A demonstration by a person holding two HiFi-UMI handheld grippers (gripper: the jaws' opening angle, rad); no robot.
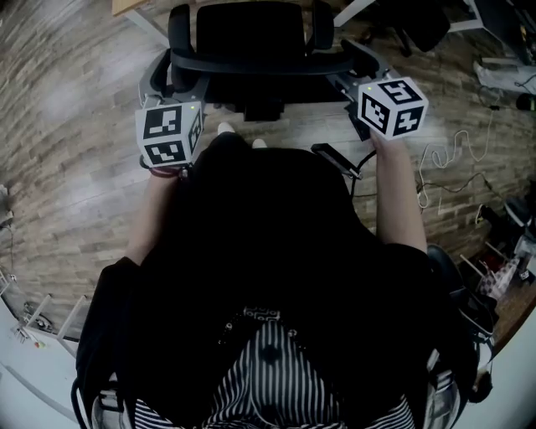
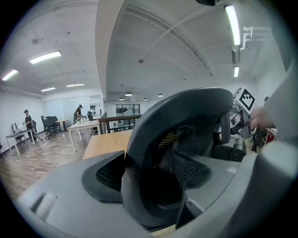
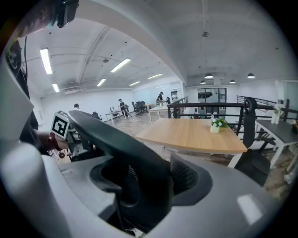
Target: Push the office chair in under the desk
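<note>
The black office chair point(image 1: 251, 33) stands in front of me, its seat towards the wooden desk point(image 1: 126, 7). Its curved backrest frame point(image 1: 260, 65) faces me. My left gripper point(image 1: 172, 84) holds the frame's left end and my right gripper point(image 1: 347, 80) its right end. In the left gripper view the dark frame point(image 2: 181, 121) runs between the jaws of the left gripper point(image 2: 153, 181), with the pads against it. The right gripper view shows the same frame point(image 3: 121, 139) clamped in the right gripper point(image 3: 149, 186). The chair's base is hidden.
White cables point(image 1: 452, 159) lie on the wooden floor at the right, near boxes and clutter. Another dark chair point(image 1: 419, 25) stands at the far right. A small potted plant point(image 3: 214, 124) sits on the desktop point(image 3: 200, 132). A black railing point(image 3: 209, 107) and distant people point(image 2: 28, 121) lie beyond.
</note>
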